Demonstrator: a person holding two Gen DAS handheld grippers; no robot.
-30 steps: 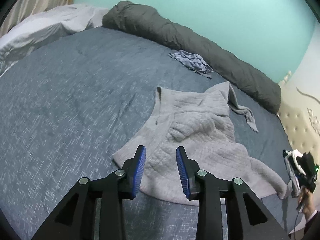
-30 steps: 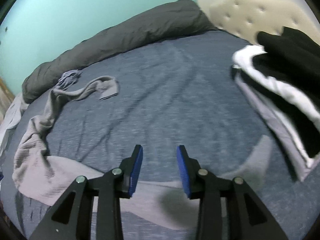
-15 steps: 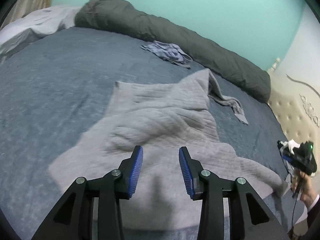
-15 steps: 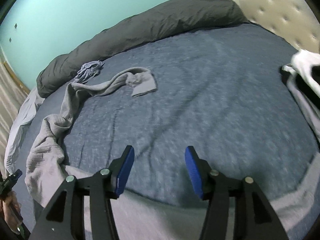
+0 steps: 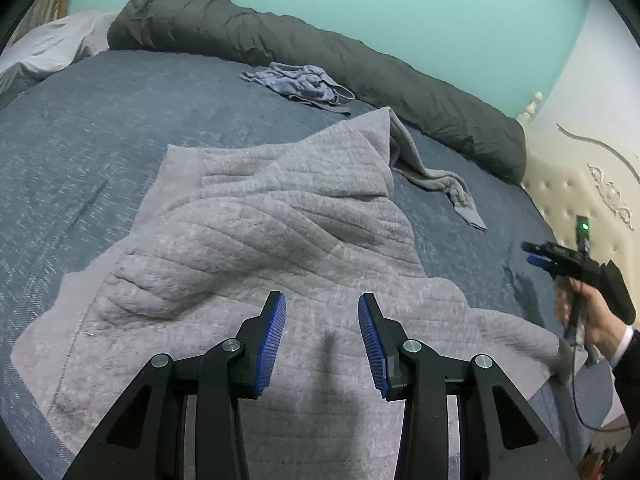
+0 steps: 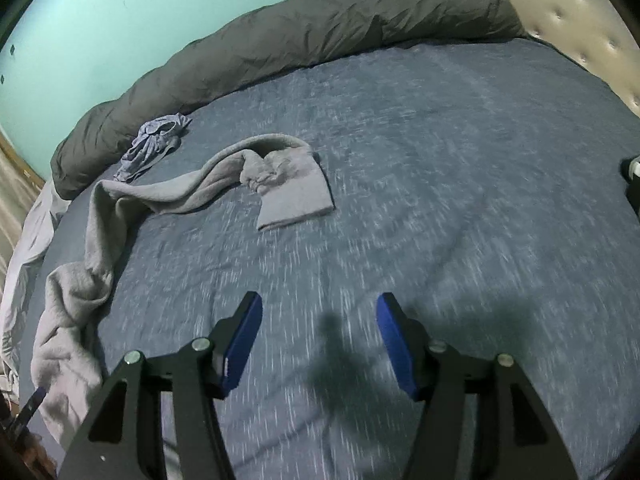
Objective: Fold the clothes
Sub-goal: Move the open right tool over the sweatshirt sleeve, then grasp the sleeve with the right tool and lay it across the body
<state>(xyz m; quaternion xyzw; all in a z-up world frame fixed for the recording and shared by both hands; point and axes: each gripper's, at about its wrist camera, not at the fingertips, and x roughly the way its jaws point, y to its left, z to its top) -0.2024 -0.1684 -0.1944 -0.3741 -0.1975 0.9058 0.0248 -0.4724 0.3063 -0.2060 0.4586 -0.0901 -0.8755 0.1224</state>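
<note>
The left gripper (image 5: 322, 336), jaws parted and empty, now hangs over the grey quilted sweatshirt (image 5: 256, 240) spread on the blue bed (image 5: 80, 140), while the right gripper (image 6: 319, 344) has left it, jaws opening over bare bedding.

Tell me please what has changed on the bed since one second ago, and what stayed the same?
The left tongs moved in over the grey sweatshirt, open, holding nothing. The right tongs swung left, away from the black and white clothes pile, which has left its view; its jaws are opening over bare blue bedspread. The sweatshirt, its sleeve and the small blue garment lie as before.
</note>
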